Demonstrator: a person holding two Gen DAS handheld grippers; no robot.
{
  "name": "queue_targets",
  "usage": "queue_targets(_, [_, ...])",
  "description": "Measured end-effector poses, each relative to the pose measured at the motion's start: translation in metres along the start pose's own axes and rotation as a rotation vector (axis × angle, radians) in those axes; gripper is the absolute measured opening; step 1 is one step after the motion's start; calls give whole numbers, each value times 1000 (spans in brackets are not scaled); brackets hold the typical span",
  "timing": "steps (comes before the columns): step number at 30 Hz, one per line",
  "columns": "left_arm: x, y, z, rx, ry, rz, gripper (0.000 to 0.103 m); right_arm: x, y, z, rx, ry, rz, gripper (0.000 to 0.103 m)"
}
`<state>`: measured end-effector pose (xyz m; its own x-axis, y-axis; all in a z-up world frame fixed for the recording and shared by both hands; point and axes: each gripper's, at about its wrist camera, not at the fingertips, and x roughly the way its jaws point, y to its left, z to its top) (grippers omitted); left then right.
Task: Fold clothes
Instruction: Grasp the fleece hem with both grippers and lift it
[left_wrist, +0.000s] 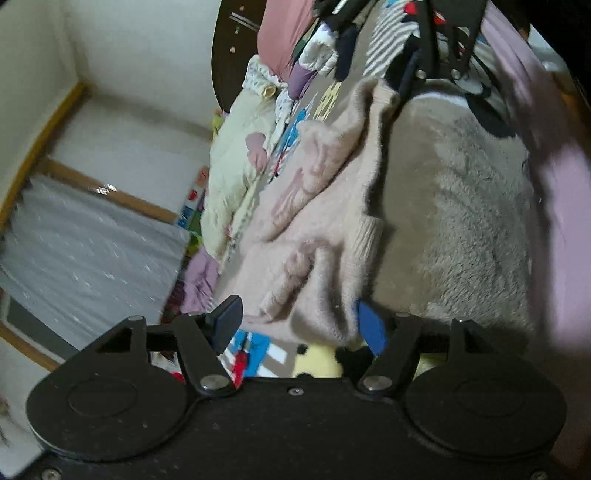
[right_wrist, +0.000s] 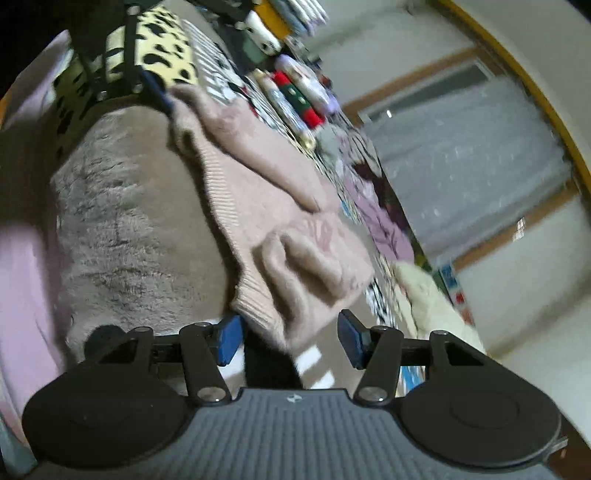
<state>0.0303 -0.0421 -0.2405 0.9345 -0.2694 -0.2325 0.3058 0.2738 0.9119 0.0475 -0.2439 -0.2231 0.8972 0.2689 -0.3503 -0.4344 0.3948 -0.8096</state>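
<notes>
While both pairs of fingers stand wide apart, each straddles a corner of the pink sweater (left_wrist: 325, 206) without pinching it: the left gripper (left_wrist: 301, 325) has the ribbed hem corner hanging between its black pad and its blue pad, and the right gripper (right_wrist: 288, 339) sits with the opposite hem corner just in front of its two blue pads. By my reading, the step in hand is the taking-up of the hem, with the fold itself not yet made. The sweater lies rumpled along the edge of a grey fleece blanket (left_wrist: 469, 221) on the bed, one sleeve bunched on top near the right gripper, so the next move calls for both pairs of fingers to close on the knit at the same time, low on the ribbing, and then to lift evenly so the body does not twist. Around it the bed is crowded: a cream jacket (left_wrist: 229, 177) lies just beyond the sweater, a lilac garment (right_wrist: 384, 221) sits beside that, and a leopard-print cloth (right_wrist: 162, 48) and striped pieces lie toward the far end. A pale pink cloth (left_wrist: 565, 236) blurs the near side of the left view. That clutter leaves little bare space for laying the sweater flat, and the fuzzy blanket may cling to the knit.
</notes>
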Motion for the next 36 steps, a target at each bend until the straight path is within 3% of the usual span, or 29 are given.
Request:
queue_targets(2, [1, -1, -1, 11, -11, 25, 69, 1, 0, 0, -18, -14, 11, 45])
queue_targets(3, [3, -1, -1, 13, -16, 37, 65, 4, -1, 1, -14, -17, 32, 36])
queue_targets(4, [5, 0, -1, 9, -12, 42, 60, 6, -2, 2, -10, -19, 53, 33])
queue_targets(6, [9, 2, -1, -6, 10, 40, 24, 11, -12, 6, 57, -4, 106, 25])
queue_targets(9, [8, 15, 0, -48, 31, 18, 18, 6, -28, 12, 147, 3, 147, 23])
queue_targets(15, [-5, 36, -1, -111, 39, -14, 15, -23, -36, 28, 154, -24, 181, 22])
queue_targets(21, [-49, 45, -4, -156, 39, -55, 15, -72, -37, 47, 159, -65, 237, 22])
queue_targets(25, [-78, 61, -6, -288, 40, -62, 15, -104, -44, 62, 175, -116, 241, 22])
queue_targets(29, [-77, 87, -6, -414, 20, -60, 16, -103, -81, 72, 275, -161, 207, 22])
queue_targets(36, [-29, 154, -10, -694, -46, -108, 16, -62, -152, 66, 515, -235, 173, 21])
